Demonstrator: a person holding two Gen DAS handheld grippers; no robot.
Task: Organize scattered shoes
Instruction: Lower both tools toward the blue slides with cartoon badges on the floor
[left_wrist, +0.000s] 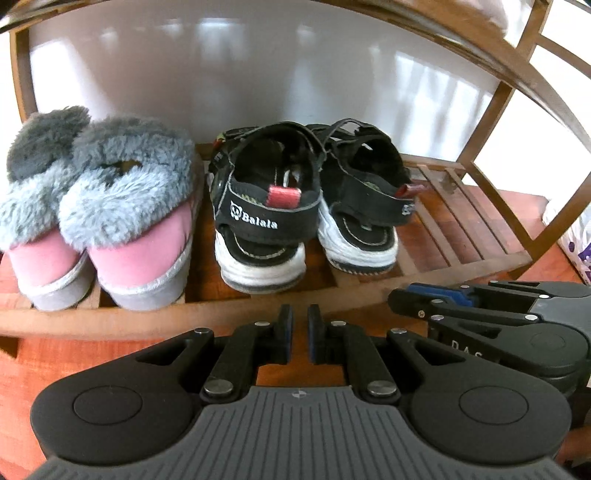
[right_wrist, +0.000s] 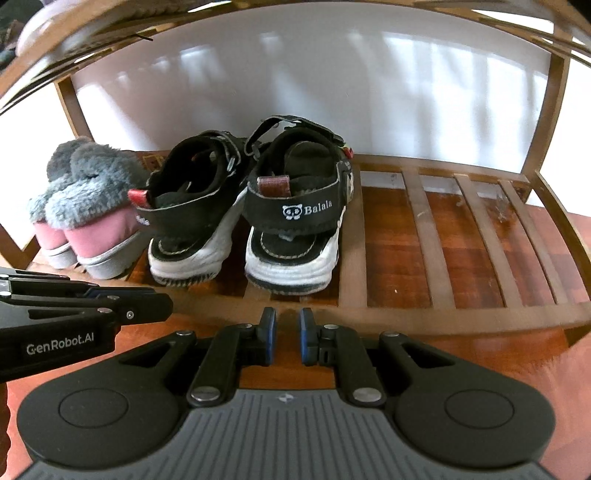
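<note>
A pair of black and white Balala sandals (left_wrist: 262, 221) (right_wrist: 299, 214) stands heels toward me on the lower slatted shelf (left_wrist: 458, 236) (right_wrist: 424, 236) of a wooden shoe rack. Left of them sits a pair of pink slippers (left_wrist: 140, 258) (right_wrist: 92, 221) with grey fur. My left gripper (left_wrist: 300, 314) (right_wrist: 166, 302) hovers in front of the shelf's front rail, shut with nothing between its pads. Beside it, my right gripper (right_wrist: 287, 317) (left_wrist: 397, 301) is also in front of the rail, below the right sandal, shut and holding nothing.
The rack's upper shelf (right_wrist: 258, 14) arches overhead, and a white wall (right_wrist: 332, 92) closes the back. Right of the sandals the slats (right_wrist: 480, 229) are bare. A white bag with purple print (left_wrist: 576, 240) stands on the red-brown floor beside the rack.
</note>
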